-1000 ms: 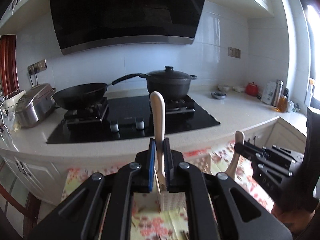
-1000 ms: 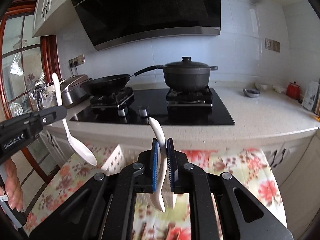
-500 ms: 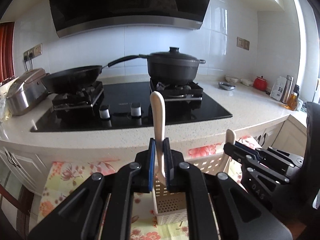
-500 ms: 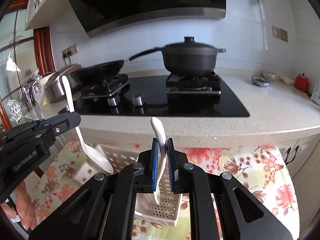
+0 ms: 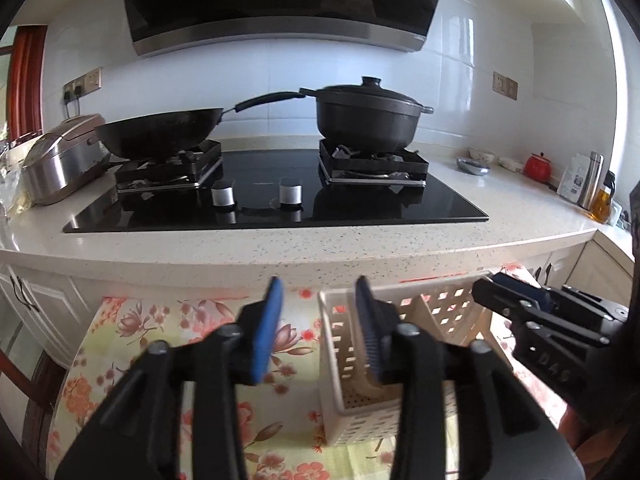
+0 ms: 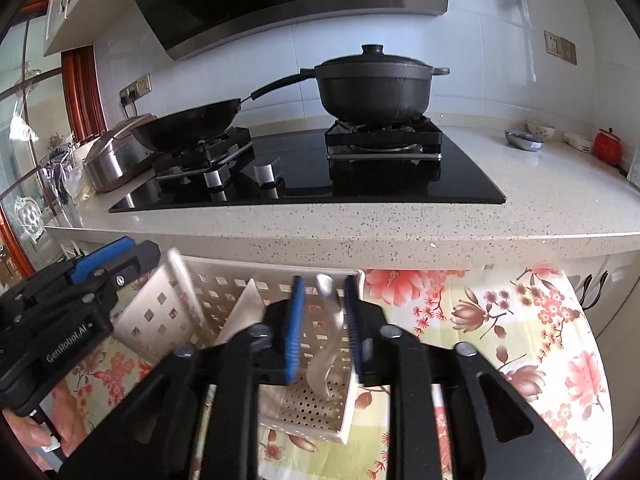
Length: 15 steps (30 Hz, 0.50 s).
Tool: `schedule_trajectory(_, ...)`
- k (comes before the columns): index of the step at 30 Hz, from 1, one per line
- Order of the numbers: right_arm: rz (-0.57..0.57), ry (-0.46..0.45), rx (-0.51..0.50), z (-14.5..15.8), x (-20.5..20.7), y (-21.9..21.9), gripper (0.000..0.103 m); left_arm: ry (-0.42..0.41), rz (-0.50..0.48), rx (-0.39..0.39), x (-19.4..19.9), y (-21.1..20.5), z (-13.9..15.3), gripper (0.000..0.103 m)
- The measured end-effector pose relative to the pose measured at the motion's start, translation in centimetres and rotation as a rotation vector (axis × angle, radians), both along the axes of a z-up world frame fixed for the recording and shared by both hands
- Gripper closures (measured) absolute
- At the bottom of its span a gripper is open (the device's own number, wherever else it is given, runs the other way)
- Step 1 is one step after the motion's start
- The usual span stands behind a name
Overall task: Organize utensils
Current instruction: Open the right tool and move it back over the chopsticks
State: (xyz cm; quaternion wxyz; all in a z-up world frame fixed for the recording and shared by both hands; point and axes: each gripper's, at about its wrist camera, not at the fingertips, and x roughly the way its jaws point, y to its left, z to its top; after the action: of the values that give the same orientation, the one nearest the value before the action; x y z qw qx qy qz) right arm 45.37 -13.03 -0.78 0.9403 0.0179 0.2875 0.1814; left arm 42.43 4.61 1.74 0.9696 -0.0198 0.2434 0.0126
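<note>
Two spoons looked to be going into the white perforated caddy (image 6: 240,312) at this moment, one from each hand. Seen from the right wrist, the right gripper (image 6: 322,320) hung directly over the caddy's nearer compartment, its jaws opening, and a pale spoon (image 6: 326,336) stood between the blue pads, blurred and apparently touched by neither, its bowl low toward the holed floor below the fingertips. I judged it freed and dropping, not yet settled.

Off to that gripper's left, the left gripper (image 6: 116,260) hovered beside the caddy's far compartment. A thin pale handle (image 6: 182,284), also blurred, leaned just ahead of its tips against the caddy's outer wall. From the left wrist view the left gripper (image 5: 318,320) had its jaws opening with nothing between the pads; the caddy (image 5: 440,304) sat ahead and to its right on the flowered cloth (image 5: 160,320), and the other gripper (image 5: 508,292) reached in beyond it. That spoon was mostly hidden from this camera, so how it sat I could not tell.

As a judgement, the delivery of both spoons was nearly complete; what remained was letting them come to rest upright and drawing both tools back clear of the handles. No further loose utensils showed on the cloth, though much of it lay hidden beneath the tools.
</note>
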Motion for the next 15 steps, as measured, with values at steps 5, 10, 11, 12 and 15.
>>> schedule_trajectory(5, 0.0, -0.036, 0.009, 2.0, -2.4, -0.8, 0.074, -0.025, 0.029, -0.004, -2.4, 0.7, 1.2, 0.045)
schedule_trajectory(10, 0.009, -0.093, 0.029, 4.1, -7.3, -2.4, 0.071, -0.087, 0.076, -0.004, -7.2, 1.5, 2.3, 0.018)
schedule_trajectory(11, 0.01, -0.098, 0.032, 4.4, -8.1, -2.6, 0.068, -0.093, 0.078, -0.011, -8.1, 1.6, 2.4, 0.016)
schedule_trajectory(12, 0.013, -0.106, 0.037, 4.5, -9.4, -2.9, 0.067, -0.103, 0.085, -0.015, -9.3, 1.8, 2.4, 0.015)
schedule_trajectory(15, 0.015, -0.129, 0.044, 4.6, -13.1, -3.7, 0.052, -0.124, 0.084, -0.006, -12.6, 1.7, 2.3, 0.004)
